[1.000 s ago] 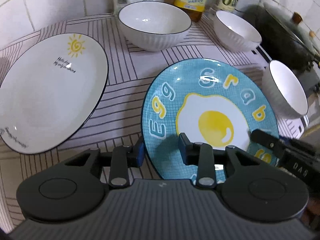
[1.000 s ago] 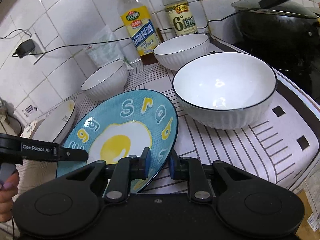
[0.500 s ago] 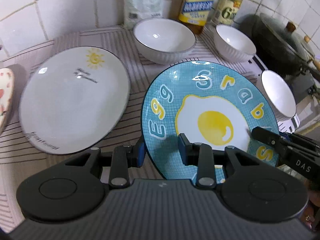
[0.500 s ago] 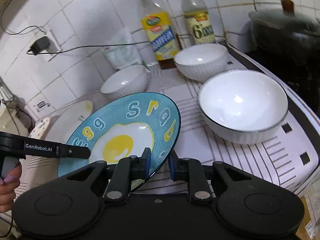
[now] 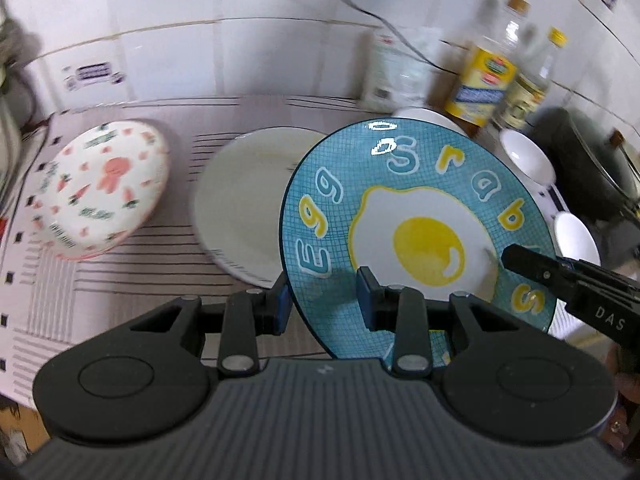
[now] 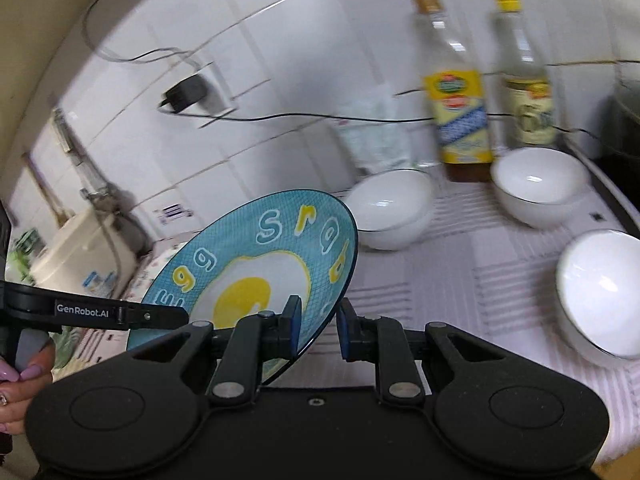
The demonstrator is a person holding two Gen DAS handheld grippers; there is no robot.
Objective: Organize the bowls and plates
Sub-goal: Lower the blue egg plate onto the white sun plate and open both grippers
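Blue pads of left tongs [image 5: 322, 306] straddling the near-left rim of the teal egg plate [image 5: 416, 232], narrowed onto it and gripping. Right tongs [image 6: 316, 326] likewise pinched on the same plate [image 6: 256, 268] at its near-right rim, one pad on the face, the other behind. Plate lifted clear of the bench [image 6: 460, 280], tilted, egg picture facing up and toward both cameras. Beyond its left edge, lying flat on the striped bench cover [image 5: 120, 280], a white plate [image 5: 244, 204], partly hidden by the teal one. Farther left, apart from it, a pink-patterned plate [image 5: 106, 188]. Right of the held plate, three white bowls [image 6: 390, 208] [image 6: 540, 186] [image 6: 600, 292] on the bench, well apart from each other. Against the far tiled wall, two bottles [image 6: 458, 88] [image 6: 528, 76] and a clear bag [image 6: 376, 136]. Dark wok [image 5: 588, 172] at far right.
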